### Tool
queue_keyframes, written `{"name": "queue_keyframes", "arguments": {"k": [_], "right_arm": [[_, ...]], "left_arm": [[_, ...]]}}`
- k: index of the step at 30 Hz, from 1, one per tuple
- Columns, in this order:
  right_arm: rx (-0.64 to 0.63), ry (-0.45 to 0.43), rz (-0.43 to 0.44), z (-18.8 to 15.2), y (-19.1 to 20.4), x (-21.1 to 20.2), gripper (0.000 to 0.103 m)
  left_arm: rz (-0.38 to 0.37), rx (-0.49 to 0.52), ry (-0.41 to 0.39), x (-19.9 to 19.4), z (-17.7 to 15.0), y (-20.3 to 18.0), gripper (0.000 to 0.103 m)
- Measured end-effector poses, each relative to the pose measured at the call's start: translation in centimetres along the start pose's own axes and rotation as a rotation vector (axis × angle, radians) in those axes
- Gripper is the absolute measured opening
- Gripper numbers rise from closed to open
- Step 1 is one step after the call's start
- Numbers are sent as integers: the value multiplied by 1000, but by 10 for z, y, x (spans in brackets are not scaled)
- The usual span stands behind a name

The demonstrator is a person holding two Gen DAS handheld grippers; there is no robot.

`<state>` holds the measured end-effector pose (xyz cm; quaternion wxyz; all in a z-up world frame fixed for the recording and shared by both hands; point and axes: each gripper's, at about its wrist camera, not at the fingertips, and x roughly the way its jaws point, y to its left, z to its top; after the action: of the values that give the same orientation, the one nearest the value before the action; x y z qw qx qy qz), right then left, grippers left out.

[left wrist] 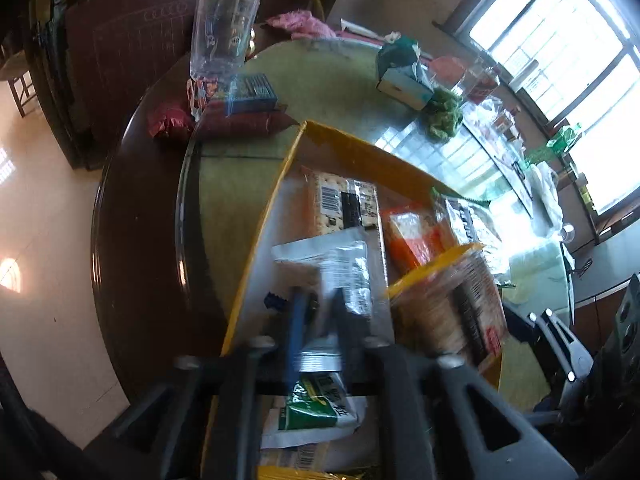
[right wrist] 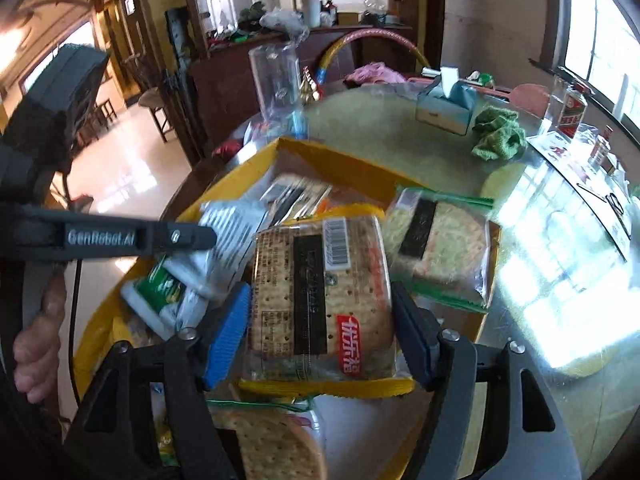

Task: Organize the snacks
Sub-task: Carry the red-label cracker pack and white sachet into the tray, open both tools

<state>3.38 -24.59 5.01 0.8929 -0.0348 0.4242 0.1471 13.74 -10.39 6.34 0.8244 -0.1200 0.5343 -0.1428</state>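
A yellow-rimmed box (left wrist: 280,184) (right wrist: 240,168) on the round table holds several snack packs. My left gripper (left wrist: 316,308) is shut on a white and silver packet (left wrist: 332,264) over the box; the packet also shows in the right wrist view (right wrist: 228,236), with the left gripper's finger (right wrist: 176,236) on it. My right gripper (right wrist: 320,304) is shut on a clear cracker pack with a yellow edge (right wrist: 320,292), also visible in the left wrist view (left wrist: 448,300). A green-sealed cracker pack (right wrist: 440,240), a green and white packet (right wrist: 160,292) and an orange pack (left wrist: 416,236) lie in the box.
A tall clear container (left wrist: 224,28) (right wrist: 280,80), a blue packet (left wrist: 252,92) and a red pack (left wrist: 172,120) sit beyond the box. A tissue box (right wrist: 444,108), a green cloth (right wrist: 500,136) and bottles (right wrist: 572,108) stand on the glass tabletop (right wrist: 380,128).
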Motion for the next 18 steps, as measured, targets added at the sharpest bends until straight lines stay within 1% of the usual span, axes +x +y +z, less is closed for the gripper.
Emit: {"name": "queue_keyframes", "arguments": {"k": [1, 2, 3, 4, 5, 7, 8, 9, 11, 12, 13, 14, 16, 18], "right_arm": [[-5, 2, 11, -2, 2, -1, 76], [-1, -4, 12, -3, 3, -4, 77], [6, -12, 14, -4, 3, -8, 77], [21, -40, 30, -7, 2, -18, 78], [33, -59, 36, -8, 2, -24, 82], [85, -106, 46, -18, -4, -47, 83], [111, -122, 64, -26, -7, -60, 83], [133, -129, 81, -35, -9, -71, 83], [170, -139, 99, -53, -14, -90, 83], [185, -140, 107, -61, -15, -97, 83], [200, -135, 118, -73, -17, -104, 83], [211, -126, 126, -83, -18, -108, 83], [224, -101, 135, -103, -18, -115, 83], [224, -91, 103, -118, -15, -122, 83]], "left_arm": [[0, -3, -23, -5, -2, 1, 54], [-2, -3, -61, -12, -6, 1, 57], [-1, 5, -81, -18, -10, -2, 57], [12, 24, -104, -26, -17, -6, 57], [21, 42, -131, -35, -24, -10, 58], [45, 65, -224, -58, -46, -20, 69], [60, 66, -283, -70, -61, -25, 72], [80, 74, -319, -78, -72, -31, 75], [170, 137, -393, -95, -104, -51, 77], [212, 151, -423, -100, -117, -58, 79], [266, 165, -459, -104, -133, -67, 79], [303, 180, -491, -109, -149, -76, 79], [341, 192, -511, -114, -172, -86, 80], [390, 183, -502, -118, -188, -92, 80]]}}
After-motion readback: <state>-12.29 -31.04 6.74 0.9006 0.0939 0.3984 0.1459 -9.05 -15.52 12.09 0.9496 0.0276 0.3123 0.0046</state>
